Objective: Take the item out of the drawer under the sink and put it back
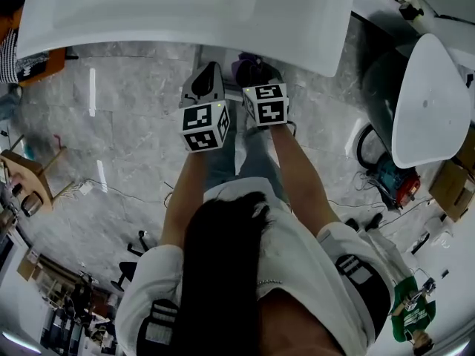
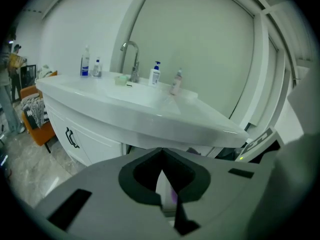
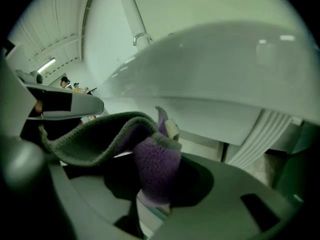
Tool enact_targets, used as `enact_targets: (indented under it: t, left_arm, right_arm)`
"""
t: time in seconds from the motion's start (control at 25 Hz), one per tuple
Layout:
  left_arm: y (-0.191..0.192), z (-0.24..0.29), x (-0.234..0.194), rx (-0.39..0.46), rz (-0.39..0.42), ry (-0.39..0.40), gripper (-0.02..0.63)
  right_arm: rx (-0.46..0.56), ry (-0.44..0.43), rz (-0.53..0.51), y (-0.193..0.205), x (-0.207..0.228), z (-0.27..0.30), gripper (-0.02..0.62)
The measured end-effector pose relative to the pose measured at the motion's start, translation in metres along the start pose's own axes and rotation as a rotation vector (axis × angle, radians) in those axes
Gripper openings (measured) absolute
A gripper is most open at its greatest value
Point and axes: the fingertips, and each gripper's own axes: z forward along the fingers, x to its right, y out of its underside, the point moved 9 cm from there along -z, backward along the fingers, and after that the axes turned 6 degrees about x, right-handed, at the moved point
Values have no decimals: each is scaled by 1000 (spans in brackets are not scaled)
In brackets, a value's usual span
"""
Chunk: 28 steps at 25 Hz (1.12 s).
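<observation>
In the head view both grippers are held close side by side, just below the front edge of the white sink counter [image 1: 185, 13]. My right gripper [image 1: 256, 71] is shut on a purple fleece cloth [image 3: 155, 169] with a grey-green edge, which folds up and leftward out of the jaws. The cloth [image 1: 249, 67] shows as a dark purple bunch at the gripper's tip. My left gripper [image 1: 205, 81] is to its left, its jaw tips meeting with nothing between them [image 2: 161, 154]. The drawer under the sink is hidden beneath the counter.
The basin carries a chrome faucet [image 2: 132, 59] and soap bottles [image 2: 155, 74]. A white cabinet front with a black handle [image 2: 72, 138] is at the left. A white rounded fixture [image 1: 430, 102] and cables [image 1: 371, 154] are to the right on the marble floor. An orange chair [image 2: 35, 119] stands far left.
</observation>
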Motion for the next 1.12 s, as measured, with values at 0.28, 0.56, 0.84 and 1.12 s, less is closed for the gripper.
enact_targets:
  t: [0.28,0.56,0.84,1.12]
  left_arm:
    - [12,16,-8,16,-44,-42,5]
    - [25,32,-22,31,-94,-102,5]
    - [31,39,-33,9,-118,-160,5]
    - [31,34,-50,3,-131,-185,5]
  right_arm:
    - [-67,-25,-34,17,12,39,130]
    - [-103,-47,-80,24,16,73,130]
    - [-99,-90,-113,29,14,101,130]
    - [-212,-83,-204,39,24,126,132]
